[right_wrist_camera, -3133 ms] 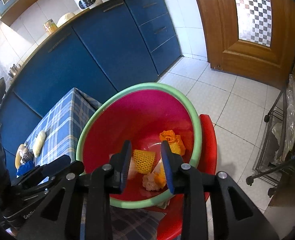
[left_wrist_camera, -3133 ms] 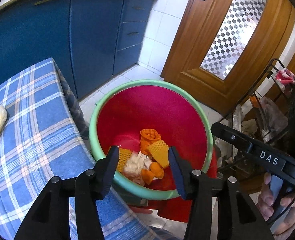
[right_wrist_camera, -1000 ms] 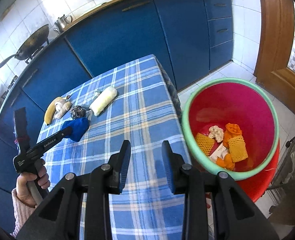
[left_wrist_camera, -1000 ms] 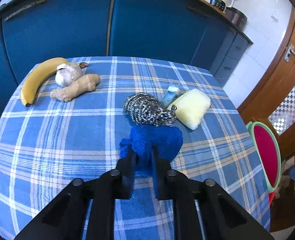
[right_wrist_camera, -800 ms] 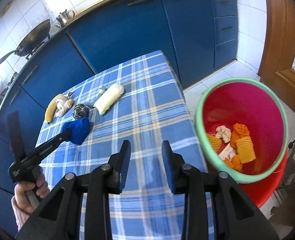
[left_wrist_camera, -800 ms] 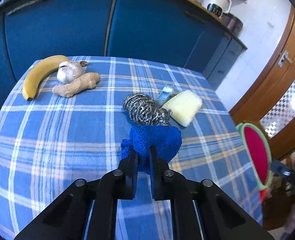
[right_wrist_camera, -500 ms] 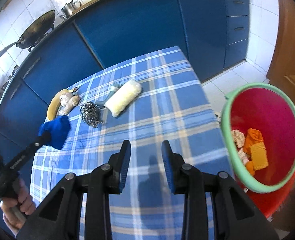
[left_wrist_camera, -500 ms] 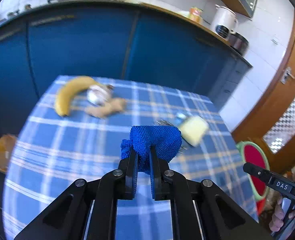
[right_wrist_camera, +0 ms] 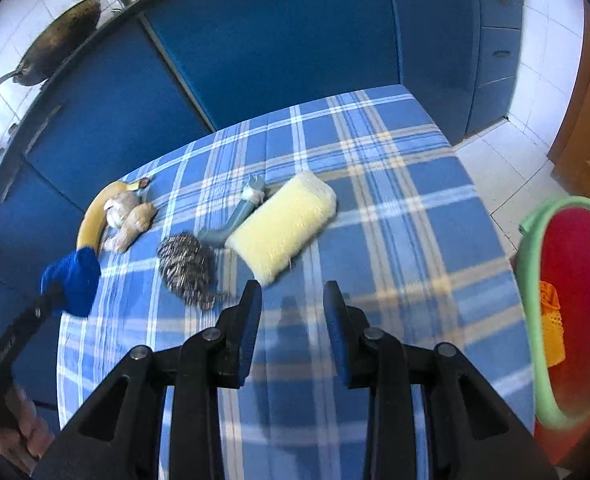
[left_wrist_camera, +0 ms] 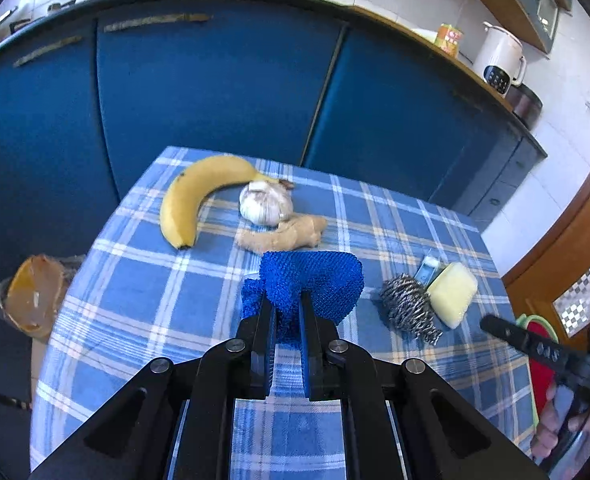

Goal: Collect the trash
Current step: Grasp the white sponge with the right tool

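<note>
- Left gripper [left_wrist_camera: 286,322]: we record it clamped on a blue foam fruit net [left_wrist_camera: 309,286], raised clear above the plaid tablecloth [left_wrist_camera: 143,300]; the right wrist view shows the same net [right_wrist_camera: 73,280] off the table's left edge.
- Right gripper [right_wrist_camera: 292,322]: we log its fingers parted with nothing between them, poised over the tablecloth [right_wrist_camera: 395,240].
- Trash bin [right_wrist_camera: 567,320]: red inside, green rim, beside the table's right end; orange netting [right_wrist_camera: 551,332] lies in it.
- On the cloth, we list a banana [left_wrist_camera: 193,200], a garlic bulb [left_wrist_camera: 265,206] touching a ginger root [left_wrist_camera: 283,236], a steel scourer [left_wrist_camera: 409,308] and a yellow sponge [left_wrist_camera: 453,294].
- Small pale-blue item [left_wrist_camera: 427,270] behind the sponge: possibly a tube, too blurred for us to identify.
- Blue cabinets [left_wrist_camera: 215,92] stand behind the table.
</note>
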A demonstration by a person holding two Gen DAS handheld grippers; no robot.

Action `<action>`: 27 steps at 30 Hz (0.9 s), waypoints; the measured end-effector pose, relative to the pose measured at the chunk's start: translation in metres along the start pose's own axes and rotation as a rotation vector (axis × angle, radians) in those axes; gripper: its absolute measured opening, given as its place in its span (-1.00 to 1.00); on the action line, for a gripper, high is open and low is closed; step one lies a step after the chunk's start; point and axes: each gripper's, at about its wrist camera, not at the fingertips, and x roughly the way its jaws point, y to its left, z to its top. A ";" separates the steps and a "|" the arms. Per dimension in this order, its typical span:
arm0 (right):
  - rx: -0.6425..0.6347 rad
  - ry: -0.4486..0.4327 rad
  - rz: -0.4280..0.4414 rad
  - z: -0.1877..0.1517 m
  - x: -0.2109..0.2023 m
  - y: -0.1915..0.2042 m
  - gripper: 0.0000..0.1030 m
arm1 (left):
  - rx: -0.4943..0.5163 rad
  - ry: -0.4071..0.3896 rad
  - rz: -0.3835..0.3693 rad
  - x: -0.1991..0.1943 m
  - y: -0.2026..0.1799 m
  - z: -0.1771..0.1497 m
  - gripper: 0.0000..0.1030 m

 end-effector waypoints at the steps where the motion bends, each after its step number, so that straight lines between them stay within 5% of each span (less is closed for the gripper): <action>1: 0.001 0.002 -0.006 0.003 0.005 0.001 -0.34 | -0.001 0.008 0.001 0.004 0.000 -0.002 -0.81; 19: 0.012 -0.021 -0.025 0.023 0.045 0.014 -0.20 | 0.000 0.046 -0.008 0.022 -0.002 -0.013 -0.80; 27: -0.042 -0.075 -0.021 0.016 0.032 0.019 -0.63 | 0.010 0.045 -0.012 0.016 -0.004 -0.016 -0.80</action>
